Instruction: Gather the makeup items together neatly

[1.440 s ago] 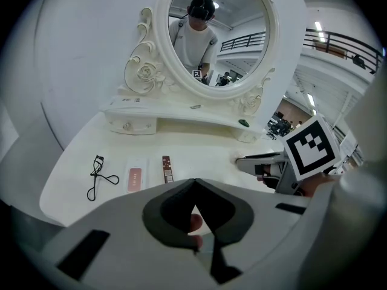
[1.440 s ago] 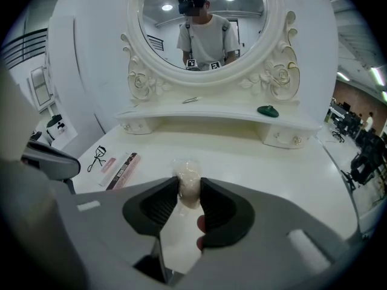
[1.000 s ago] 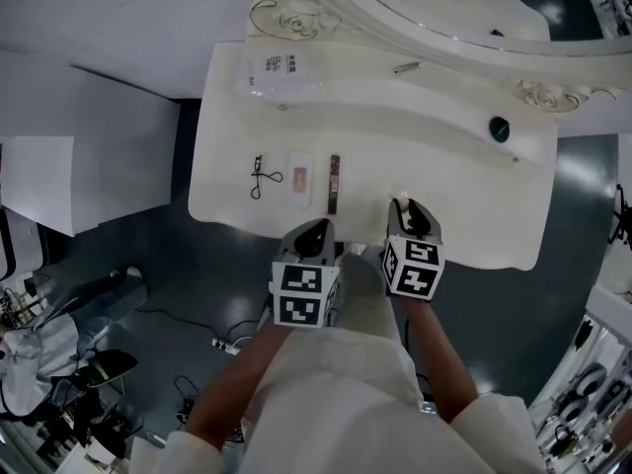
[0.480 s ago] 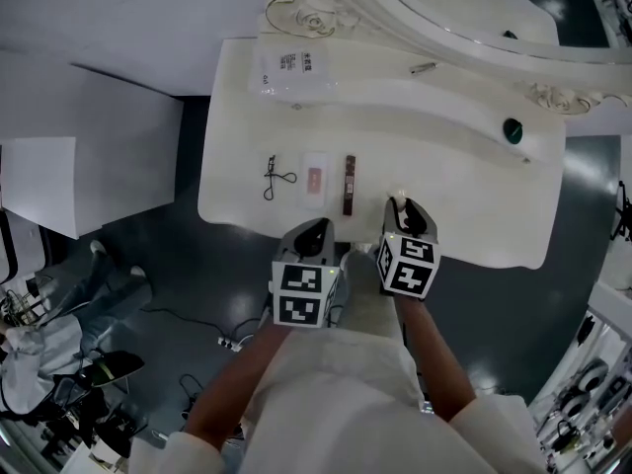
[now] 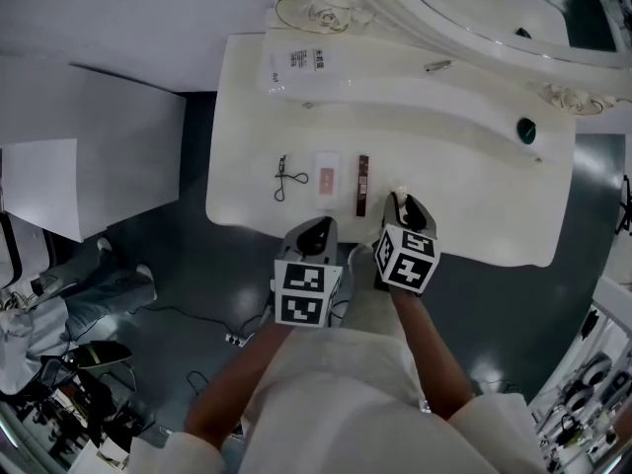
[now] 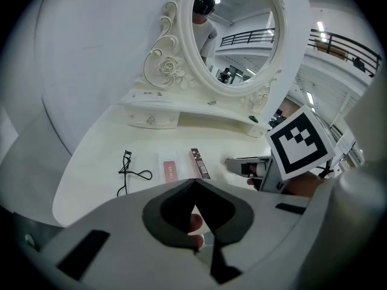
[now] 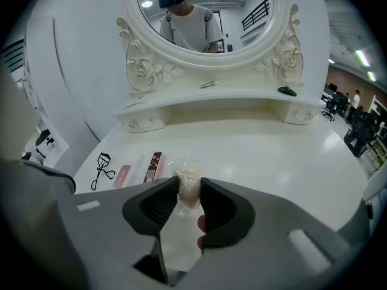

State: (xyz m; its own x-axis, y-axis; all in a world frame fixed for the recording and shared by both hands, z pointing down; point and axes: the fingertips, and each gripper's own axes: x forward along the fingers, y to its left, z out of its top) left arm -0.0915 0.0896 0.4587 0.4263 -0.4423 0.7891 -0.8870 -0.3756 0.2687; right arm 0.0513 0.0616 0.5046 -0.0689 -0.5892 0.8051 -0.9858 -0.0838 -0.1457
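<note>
Three makeup items lie in a row near the white vanity table's [image 5: 474, 181] front edge: a black eyelash curler [image 5: 285, 178], a pink palette in a clear packet [image 5: 327, 176] and a slim dark box [image 5: 362, 184]. My right gripper [image 5: 400, 203] hovers just right of the dark box, shut on a pale makeup sponge in clear wrap [image 7: 188, 181]. In the right gripper view the curler [image 7: 101, 169], palette [image 7: 123, 175] and box [image 7: 154, 165] lie ahead to the left. My left gripper [image 5: 317, 229] is shut and empty at the table's front edge, below the palette [image 6: 170, 170].
A clear labelled packet [image 5: 296, 62] lies on the raised back shelf at the left. A small metallic item [image 5: 437, 66] and a dark green round object [image 5: 526, 129] sit further right. An ornate oval mirror [image 7: 205, 17] stands behind the shelf.
Both grippers have drawn closer to the row of items. The right gripper with the sponge has shifted left toward the dark box and rolled a little.
</note>
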